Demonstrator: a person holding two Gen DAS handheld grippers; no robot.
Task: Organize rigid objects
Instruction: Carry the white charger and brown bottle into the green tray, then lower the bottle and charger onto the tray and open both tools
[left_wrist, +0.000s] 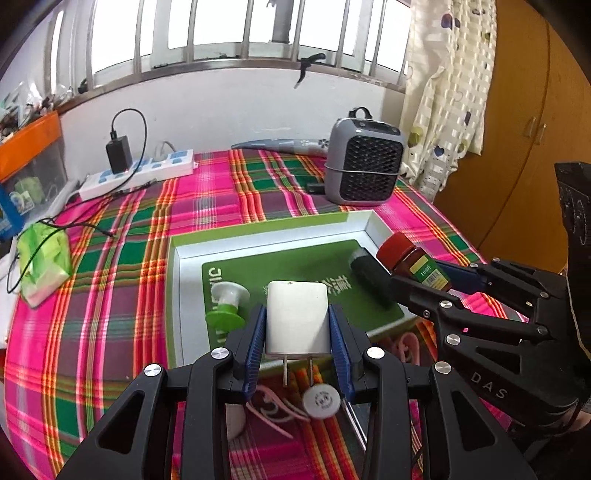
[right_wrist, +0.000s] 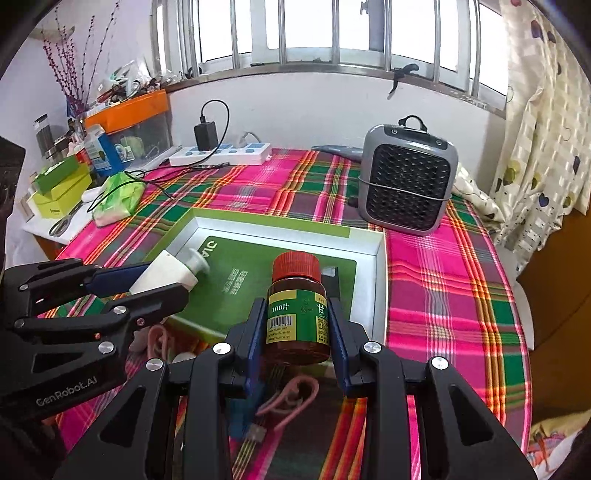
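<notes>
My left gripper (left_wrist: 297, 325) is shut on a white plug charger (left_wrist: 297, 317), prongs toward the camera, held over the near edge of the green-and-white box (left_wrist: 266, 240). My right gripper (right_wrist: 297, 325) is shut on a brown pill bottle (right_wrist: 297, 317) with a red cap, held above the box's (right_wrist: 380, 266) near right part. The bottle (left_wrist: 415, 260) and the right gripper (left_wrist: 424, 280) show at the right of the left wrist view. The charger (right_wrist: 162, 273) and left gripper (right_wrist: 147, 284) show at the left of the right wrist view. A green-and-white spool (left_wrist: 227, 302) and a black cylinder (left_wrist: 369, 273) lie in the box.
A grey heater (right_wrist: 406, 181) stands behind the box. A power strip (right_wrist: 221, 153) with a black adapter lies at the back, a green tissue pack (right_wrist: 118, 199) at the left. A pink clip (right_wrist: 291, 398), a white round cap (left_wrist: 321, 400) and small items lie below the grippers on the plaid cloth.
</notes>
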